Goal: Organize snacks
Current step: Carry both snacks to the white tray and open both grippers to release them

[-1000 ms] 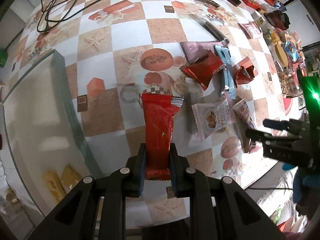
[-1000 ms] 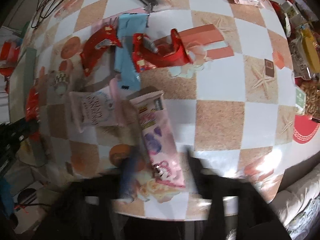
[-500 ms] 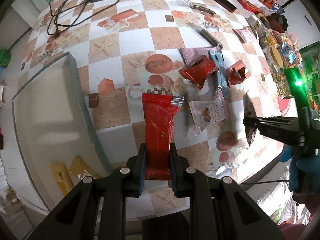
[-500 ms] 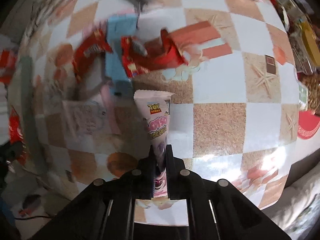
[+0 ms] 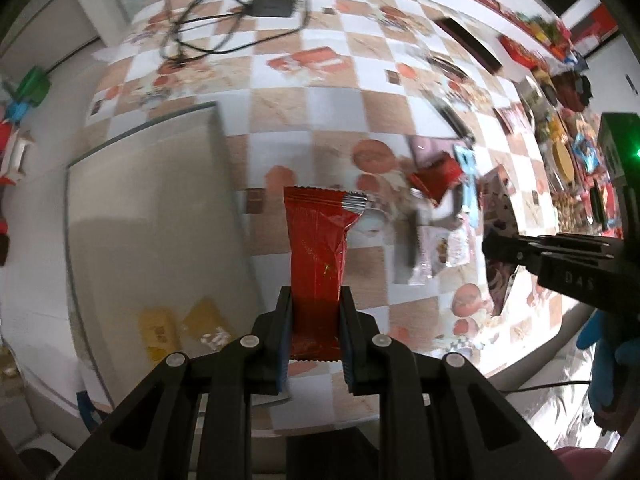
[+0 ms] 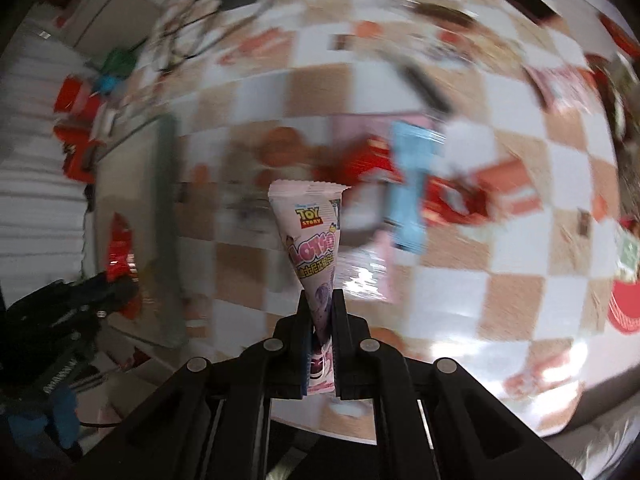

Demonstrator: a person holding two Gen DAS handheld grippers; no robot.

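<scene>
Over the checkered desk (image 5: 400,120), left claw (image 5: 316,332) grips a red foil packet (image 5: 318,248), right claw (image 6: 321,344) pinches a pink Toy Story sachet (image 6: 314,240); both look mid-carry, next needing release into the clear plastic bin (image 5: 152,216).

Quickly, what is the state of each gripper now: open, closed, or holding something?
Left gripper: closed on the long red foil snack packet.
Right gripper: closed on the pale pink Toy Story snack packet.

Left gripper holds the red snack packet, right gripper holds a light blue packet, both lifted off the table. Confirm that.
One detail is off. The right gripper is shut on a pink Toy Story packet, as the right wrist view shows; the light blue packet lies on the table. The left gripper does hold the red snack packet.
</scene>
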